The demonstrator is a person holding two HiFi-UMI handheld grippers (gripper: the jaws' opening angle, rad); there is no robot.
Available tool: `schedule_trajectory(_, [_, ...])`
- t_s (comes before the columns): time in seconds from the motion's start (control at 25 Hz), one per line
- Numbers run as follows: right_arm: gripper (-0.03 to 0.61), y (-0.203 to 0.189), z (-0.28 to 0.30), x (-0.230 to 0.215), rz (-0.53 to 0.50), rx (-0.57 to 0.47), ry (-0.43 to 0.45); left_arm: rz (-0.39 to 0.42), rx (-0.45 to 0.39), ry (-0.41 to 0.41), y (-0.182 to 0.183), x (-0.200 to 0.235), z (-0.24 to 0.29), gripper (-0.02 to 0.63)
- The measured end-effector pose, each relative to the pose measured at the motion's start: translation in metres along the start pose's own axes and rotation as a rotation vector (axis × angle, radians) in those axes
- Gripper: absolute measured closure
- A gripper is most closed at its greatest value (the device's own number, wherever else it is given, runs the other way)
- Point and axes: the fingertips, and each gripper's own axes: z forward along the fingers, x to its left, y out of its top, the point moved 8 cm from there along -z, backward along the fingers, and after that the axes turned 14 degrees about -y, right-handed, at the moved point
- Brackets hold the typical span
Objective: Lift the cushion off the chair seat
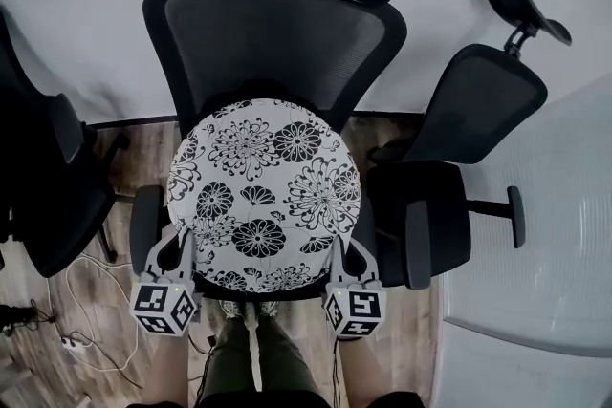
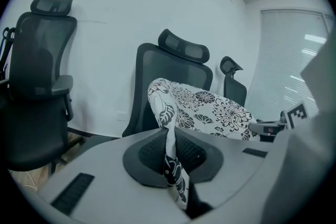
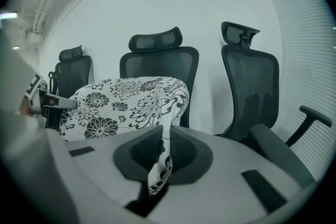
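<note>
No word, number, brand or label you can read in any view, only square black-and-white coded markers on the cubes of your left gripper (image 1: pixel 185 248) and right gripper (image 1: pixel 341 253), cushion (image 1: pixel 263 196) printed with flowers, no lettering.

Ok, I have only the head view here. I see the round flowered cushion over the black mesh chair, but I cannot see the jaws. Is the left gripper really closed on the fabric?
Observer: Yes. In the left gripper view, the jaws of the left gripper are shut on a fold at the edge of the round black-and-white flowered cushion.
Operator: And the right one?
Observer: The same. The jaws of the right gripper pinch the cushion's edge, and a strip of fabric sticks out toward the camera.
</note>
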Motion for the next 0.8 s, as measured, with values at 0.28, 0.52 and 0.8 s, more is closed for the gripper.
schedule_trajectory(0.28, [0.545,0.013,-0.006,0.008,-0.034,-0.002,-0.031,-0.040,-0.017,-0.035,0.000,0.008,0.002,0.583])
schedule_trajectory(0.52, [0.545,0.041,-0.009,-0.002,-0.025,0.192,0.037,-0.133,0.155,0.045,0.033,-0.012,-0.012,0.583])
schedule_trajectory(0.8, [0.545,0.038,-0.003,-0.004,-0.011,0.169,0.037,-0.113,0.135,0.040,0.034,-0.009,-0.005,0.583])
